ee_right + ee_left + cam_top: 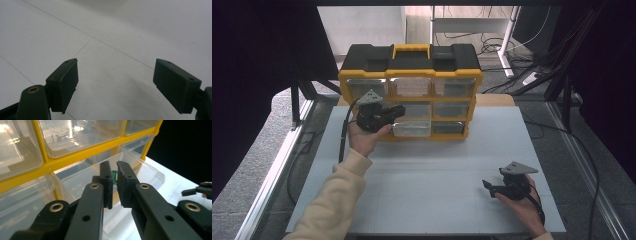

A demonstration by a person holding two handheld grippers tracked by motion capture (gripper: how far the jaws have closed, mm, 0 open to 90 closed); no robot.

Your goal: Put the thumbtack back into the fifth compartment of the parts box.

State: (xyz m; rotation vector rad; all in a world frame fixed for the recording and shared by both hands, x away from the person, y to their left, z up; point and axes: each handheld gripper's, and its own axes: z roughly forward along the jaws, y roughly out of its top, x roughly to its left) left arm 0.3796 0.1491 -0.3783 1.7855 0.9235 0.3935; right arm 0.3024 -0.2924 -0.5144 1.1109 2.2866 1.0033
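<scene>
A yellow and black organiser (409,67) with clear drawers stands at the back of the white table (427,170). One clear drawer (412,128) in its bottom row is pulled out. My left gripper (398,111) hovers just above and left of that drawer, pointing right. In the left gripper view its jaws (113,167) are nearly together, shut on a small green piece (114,177) over the drawer (147,170). My right gripper (488,186) rests low at the front right of the table, open. Nothing sits between its jaws (115,65), which look onto bare table.
The organiser's other drawers (75,135) are closed. Black frame posts and cables stand off the table to the right and behind. The right gripper (192,192) appears far off in the left gripper view.
</scene>
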